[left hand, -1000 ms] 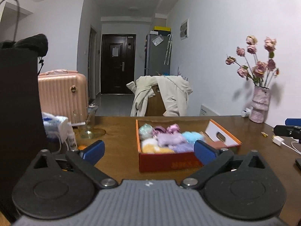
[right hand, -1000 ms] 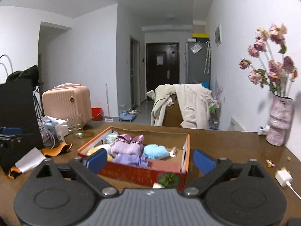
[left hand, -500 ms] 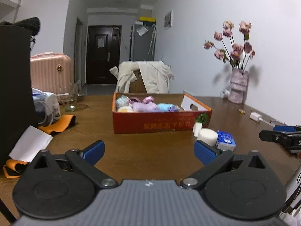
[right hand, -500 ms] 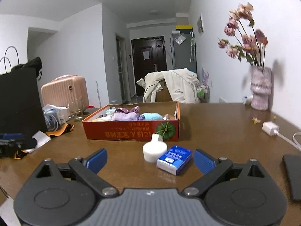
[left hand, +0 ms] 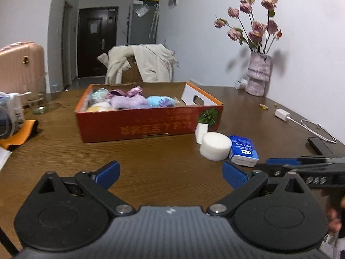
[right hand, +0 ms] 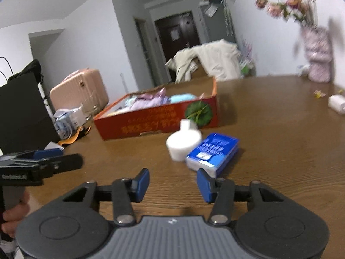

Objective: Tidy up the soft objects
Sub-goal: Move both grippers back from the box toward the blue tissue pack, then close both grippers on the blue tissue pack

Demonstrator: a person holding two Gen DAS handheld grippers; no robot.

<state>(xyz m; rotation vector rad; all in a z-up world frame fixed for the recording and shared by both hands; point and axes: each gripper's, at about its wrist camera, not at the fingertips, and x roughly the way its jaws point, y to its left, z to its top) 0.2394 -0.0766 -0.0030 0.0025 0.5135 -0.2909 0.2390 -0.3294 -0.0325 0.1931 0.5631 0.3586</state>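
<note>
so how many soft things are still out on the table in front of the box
2: a white round sponge just in front of the red box's right corner, and a blue tissue pack touching its right side. A small white block behind the sponge looks rigid.

Your left tool (left hand: pixel 170 173) has a ribbed grey body, two black round-ended housings with a silver screw at each black link arm, and blue ridged fingertips (left hand: pixel 107 171). Your right tool (right hand: pixel 173 182) is built the same, with a small white mark at the top of the grey ribbing and blue fingertips (right hand: pixel 142 181). From the side, each one shows white lettering on its black frame, and bare skin shows at your hand (right hand: pixel 13 220) on the handle.
</note>
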